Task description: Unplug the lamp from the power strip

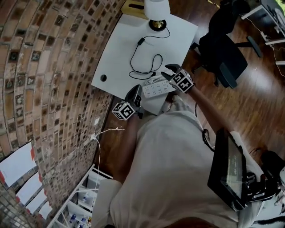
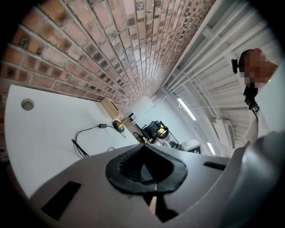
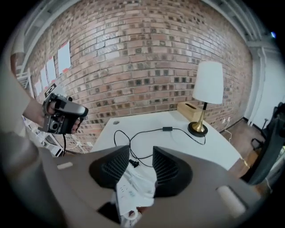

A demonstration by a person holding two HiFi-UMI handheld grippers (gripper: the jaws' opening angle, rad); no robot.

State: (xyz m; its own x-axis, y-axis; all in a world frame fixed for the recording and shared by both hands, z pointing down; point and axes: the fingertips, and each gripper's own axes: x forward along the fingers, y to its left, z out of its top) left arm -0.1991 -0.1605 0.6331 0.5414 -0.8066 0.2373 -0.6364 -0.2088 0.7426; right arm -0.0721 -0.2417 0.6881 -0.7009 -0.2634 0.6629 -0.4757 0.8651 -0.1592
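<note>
A lamp with a white shade and a brass base stands at the far end of the white table; it also shows in the right gripper view. Its black cord loops toward the white power strip at the near edge. The plug lies on the table just beyond the strip. My right gripper is open, and the strip's end lies between its jaws near their base. My left gripper hangs off the table's near edge, shut and empty.
A brick wall runs along the table's left side. A black office chair stands on the wooden floor to the right. A wooden box sits beside the lamp. The table has a round cable hole.
</note>
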